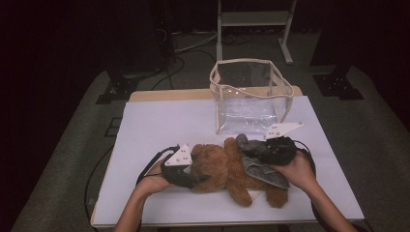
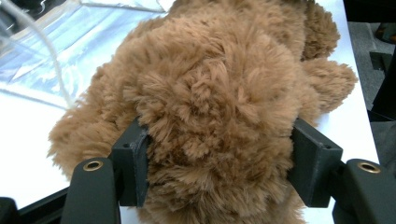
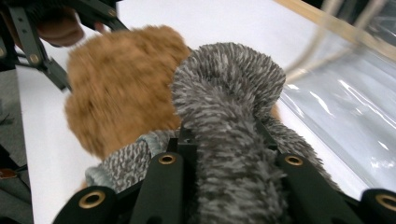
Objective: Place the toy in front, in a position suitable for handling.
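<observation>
Both forearms are bare, with no sleeves in sight. The left gripper point(image 1: 186, 176) is black with a pale grey three-cornered plate on top, dotted with small dark holes, and a black cable loops away from it toward the table's near left corner. The right gripper point(image 1: 270, 149) is the same build, plate included. Seen close, the jaws are matt black blocks on black arms, each arm pinned with a brass-coloured ringed rivet.

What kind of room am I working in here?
Probably a lab or recording studio, not a home: a white-topped table stands alone on grey carpet, dark surroundings, black stand feet and loose floor cables behind.
</observation>
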